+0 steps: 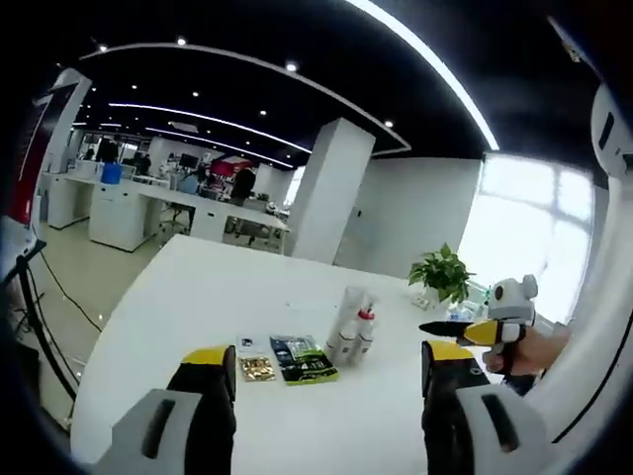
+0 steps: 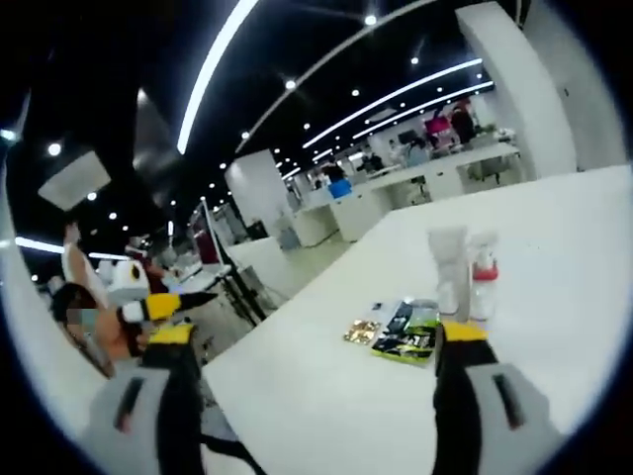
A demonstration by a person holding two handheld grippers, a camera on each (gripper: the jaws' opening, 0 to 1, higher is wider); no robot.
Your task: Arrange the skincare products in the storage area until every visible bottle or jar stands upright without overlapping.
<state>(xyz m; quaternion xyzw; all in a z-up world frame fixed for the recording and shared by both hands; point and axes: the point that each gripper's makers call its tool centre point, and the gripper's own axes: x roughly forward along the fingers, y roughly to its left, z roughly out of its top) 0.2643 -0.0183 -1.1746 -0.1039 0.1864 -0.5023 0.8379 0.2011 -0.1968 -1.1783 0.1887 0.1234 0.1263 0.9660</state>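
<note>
On the white bench [image 1: 198, 297], the skincare things sit in a small cluster toward the middle. Taking the green packet [image 1: 303, 358] as the mark: two bottles stand upright just beside it on the side toward the potted plant [image 1: 442, 271], a pale bottle [image 1: 346, 325] and, touching or nearly touching it, a bottle with a red collar [image 1: 364, 330]. On the packet's other side lies a small gold sachet [image 1: 256, 368], with a dark flat packet [image 2: 400, 318] close against the green one.

The left hand-held gripper [image 1: 321, 381] hangs above the bench short of the packet, jaws spread wide with nothing between them. The right hand-held gripper [image 2: 318, 368] is likewise open and empty, its jaws framing the packet and bottles from the opposite side. In the left gripper view it appears off beyond the bottles, held in a person's hand [image 1: 534, 348].

Both bottles already stand, so my guess is that the remaining work concerns spacing them apart. They look like light plastic, tall and narrow, so easy to tip and probably smooth. I would grip the pale bottle around its body, low to mid height, rather than at the cap, and squeeze gently. The flat packets are thin and limp; pinching an edge seems the best hold.
</note>
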